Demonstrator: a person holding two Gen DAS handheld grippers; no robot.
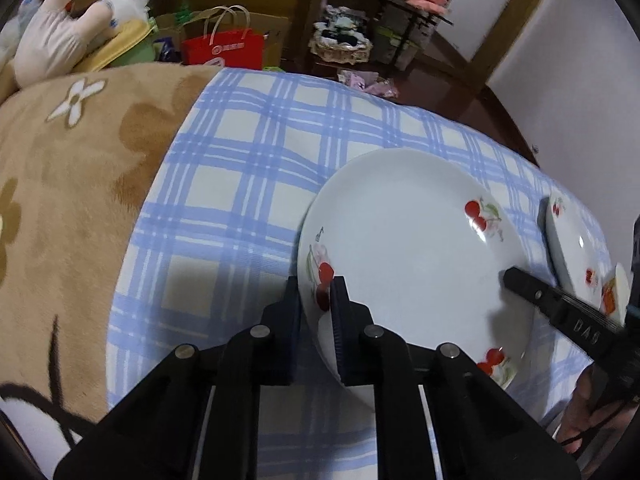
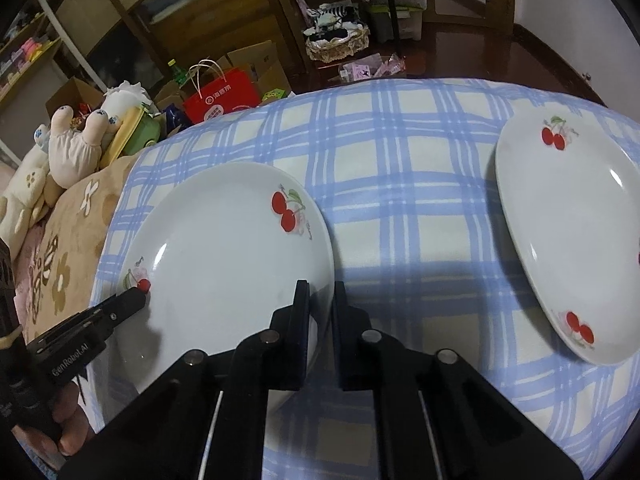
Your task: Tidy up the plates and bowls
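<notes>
1. Cherry-print plate (image 1: 416, 256): lies on the blue-checked cloth (image 1: 240, 168), held at opposite rims by both tongs.
2. Left tongs (image 1: 316, 300): closed on the plate's near-left rim (one finger over, one under).
3. Right tongs (image 2: 322, 300): closed on the same plate's right rim.
4. Second plate (image 2: 568, 240): on the cloth, well apart to the right, untouched.

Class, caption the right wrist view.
Both hand-held grippers clamp one cherry plate's rim; a second plate lies apart.
</notes>
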